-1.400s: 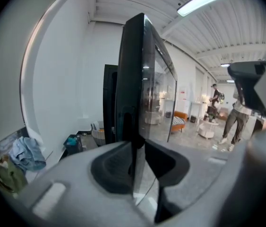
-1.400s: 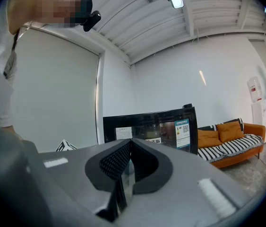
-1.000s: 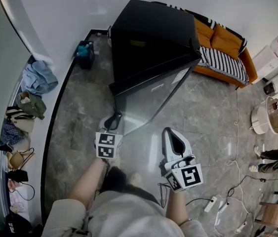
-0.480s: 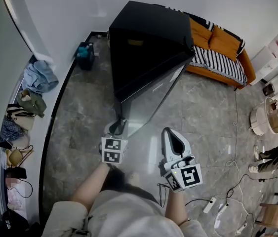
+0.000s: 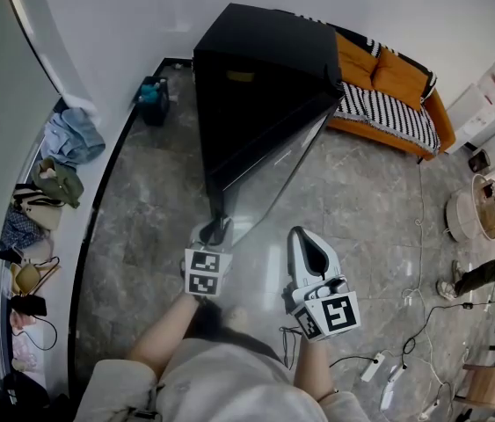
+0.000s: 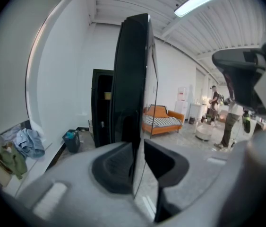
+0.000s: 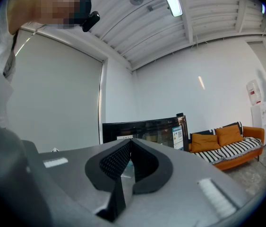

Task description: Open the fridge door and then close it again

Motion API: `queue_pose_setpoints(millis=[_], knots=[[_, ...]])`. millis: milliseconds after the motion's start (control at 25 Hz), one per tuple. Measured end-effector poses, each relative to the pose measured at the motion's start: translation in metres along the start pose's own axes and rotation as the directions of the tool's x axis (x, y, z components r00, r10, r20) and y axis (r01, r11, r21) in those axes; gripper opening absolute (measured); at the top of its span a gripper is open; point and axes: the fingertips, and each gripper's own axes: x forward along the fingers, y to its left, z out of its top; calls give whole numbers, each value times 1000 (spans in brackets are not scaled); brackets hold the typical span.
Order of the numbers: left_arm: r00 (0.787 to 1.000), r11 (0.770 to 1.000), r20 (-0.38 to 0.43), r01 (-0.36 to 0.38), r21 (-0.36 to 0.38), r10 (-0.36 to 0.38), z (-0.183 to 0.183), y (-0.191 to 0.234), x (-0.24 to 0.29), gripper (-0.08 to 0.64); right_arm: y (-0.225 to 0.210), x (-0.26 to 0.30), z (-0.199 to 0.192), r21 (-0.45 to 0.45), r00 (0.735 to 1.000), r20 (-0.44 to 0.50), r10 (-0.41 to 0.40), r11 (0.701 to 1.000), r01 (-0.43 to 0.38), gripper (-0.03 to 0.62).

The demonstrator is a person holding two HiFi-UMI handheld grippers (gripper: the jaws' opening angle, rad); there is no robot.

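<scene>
The black fridge [image 5: 265, 69] stands by the white wall with its glass-fronted door [image 5: 273, 170] swung out towards me. My left gripper [image 5: 215, 229] is at the door's free edge near the bottom. In the left gripper view the door's edge [image 6: 133, 79] runs upright between the jaws of the left gripper [image 6: 140, 162]; they have just been closing and the pads sit against it. The fridge's open dark body [image 6: 100, 108] shows behind. My right gripper [image 5: 307, 251] hangs to the right, shut with nothing in it, and its pads meet [image 7: 130, 148]; the fridge [image 7: 147, 129] lies beyond.
An orange sofa [image 5: 396, 86] with a striped blanket stands behind the fridge. A blue bin [image 5: 152, 95] sits left of the fridge. Clothes and bags [image 5: 67, 139] lie along the left ledge. Cables and power strips [image 5: 374, 367] trail at right, near a white tub [image 5: 469, 207] and a person's legs [image 5: 484, 275].
The door has swung further out from the fridge. My left gripper has come towards me and a little right along with the door's edge. The right gripper has barely shifted.
</scene>
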Motion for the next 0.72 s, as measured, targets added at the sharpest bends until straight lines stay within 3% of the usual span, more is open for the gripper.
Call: queue_pose_setpoints(millis=[720], knots=[[999, 999, -16, -35, 1, 35, 7, 33, 10, 69, 1, 28, 2, 3, 1000, -1, 22, 1000, -22, 0]])
